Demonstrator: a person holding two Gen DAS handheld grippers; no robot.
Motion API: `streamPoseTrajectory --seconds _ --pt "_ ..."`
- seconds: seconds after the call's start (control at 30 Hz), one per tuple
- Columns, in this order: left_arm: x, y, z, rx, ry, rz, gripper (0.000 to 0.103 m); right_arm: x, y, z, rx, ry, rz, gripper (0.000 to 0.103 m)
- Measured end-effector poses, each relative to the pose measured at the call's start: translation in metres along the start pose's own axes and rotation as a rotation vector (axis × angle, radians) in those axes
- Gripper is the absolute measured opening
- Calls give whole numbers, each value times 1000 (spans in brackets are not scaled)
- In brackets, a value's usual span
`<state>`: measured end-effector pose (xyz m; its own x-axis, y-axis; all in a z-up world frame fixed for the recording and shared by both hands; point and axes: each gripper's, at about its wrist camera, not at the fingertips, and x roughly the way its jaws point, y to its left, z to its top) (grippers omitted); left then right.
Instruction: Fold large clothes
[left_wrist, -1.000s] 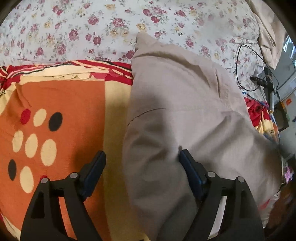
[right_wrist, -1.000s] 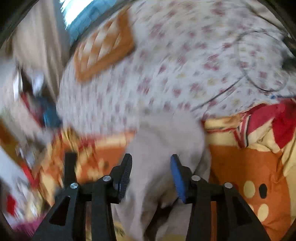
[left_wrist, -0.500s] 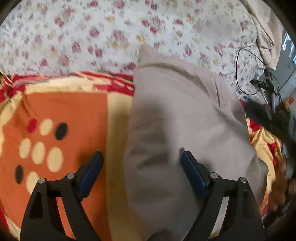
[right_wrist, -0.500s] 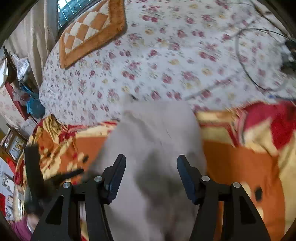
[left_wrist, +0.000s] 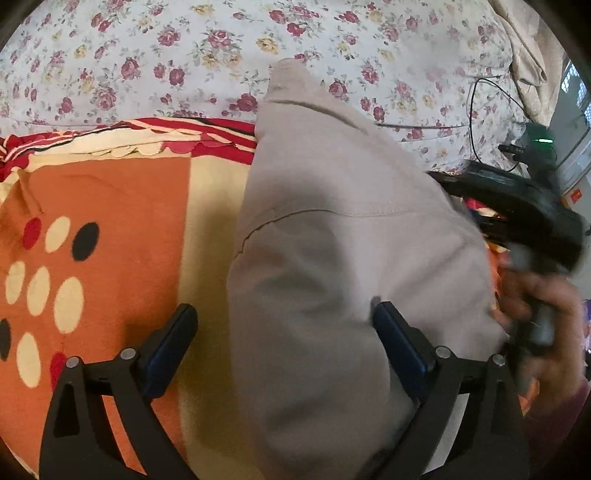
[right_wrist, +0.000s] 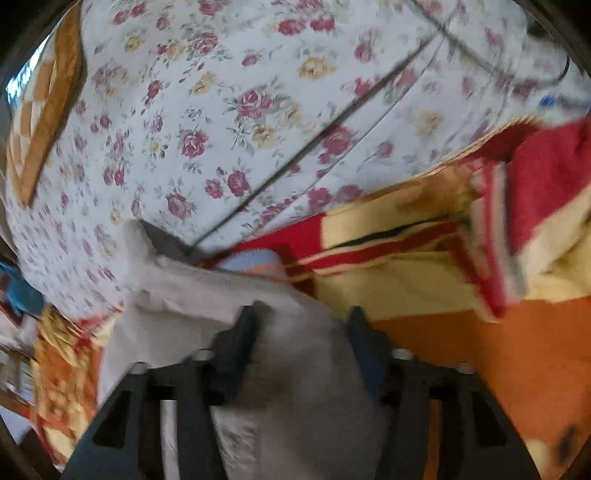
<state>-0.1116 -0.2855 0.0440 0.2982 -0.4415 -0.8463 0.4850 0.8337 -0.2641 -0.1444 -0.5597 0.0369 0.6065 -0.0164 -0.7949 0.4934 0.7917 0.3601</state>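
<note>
**Mid-fold on the beige garment**

You're lining up a fold; the beige garment (left_wrist: 343, 258) is lying on the orange blanket (left_wrist: 110, 206); left gripper (left_wrist: 284, 332) is gaping wide over its edge; right gripper (right_wrist: 301, 332) is sitting half-open around a bunched end; next you're needing a firm pinch.

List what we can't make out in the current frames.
- Beige garment: its near end runs off the bottom edge in the left wrist view, so its type is unclear.
- Right gripper: the right wrist view is motion-blurred; whether it clamps the cloth cannot be told.
- Right hand: blurred in the left wrist view, cut by the frame edge.
- Left gripper: open.
</note>
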Motion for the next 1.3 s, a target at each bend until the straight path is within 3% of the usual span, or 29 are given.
streamPoseTrajectory --seconds 0.17,0.27,0.4,0.47,0.53,0.63,0.8,0.9,1.0,1.1,1.2,1.3 --pt "-6 0 -5 8 -16 27 97 -88 25 -44 -168 -71 43 63" --pt "-10 -2 -9 17 -21 38 97 -107 37 -71 -214 -78 36 69" --pt "-11 -6 -12 39 -21 54 97 -75 33 -108 -290 29 -113 72" --pt "-12 -8 -14 50 -27 62 97 -65 19 -113 -235 51 -100 81" --pt "-15 -8 -17 53 -39 67 97 -70 10 -108 -150 68 -54 81" --pt "-16 -6 -18 50 -35 67 97 -90 16 -106 -142 -9 -62 82" --pt "-21 -6 -20 61 -28 68 97 -109 39 -119 -206 -53 -25 82" --pt "-23 -7 -22 72 -34 72 97 -95 50 -125 -272 -26 -80 82" --pt "-21 -7 -24 77 -27 78 97 -66 45 -134 -307 57 -151 82" --pt "-19 -5 -27 64 -35 73 98 -58 31 -136 -249 87 -90 84" --pt "-19 -2 -27 41 -33 63 98 -65 30 -134 -268 46 -73 84" --pt "-20 -1 -27 44 -33 56 98 -74 23 -129 -199 14 -14 84"
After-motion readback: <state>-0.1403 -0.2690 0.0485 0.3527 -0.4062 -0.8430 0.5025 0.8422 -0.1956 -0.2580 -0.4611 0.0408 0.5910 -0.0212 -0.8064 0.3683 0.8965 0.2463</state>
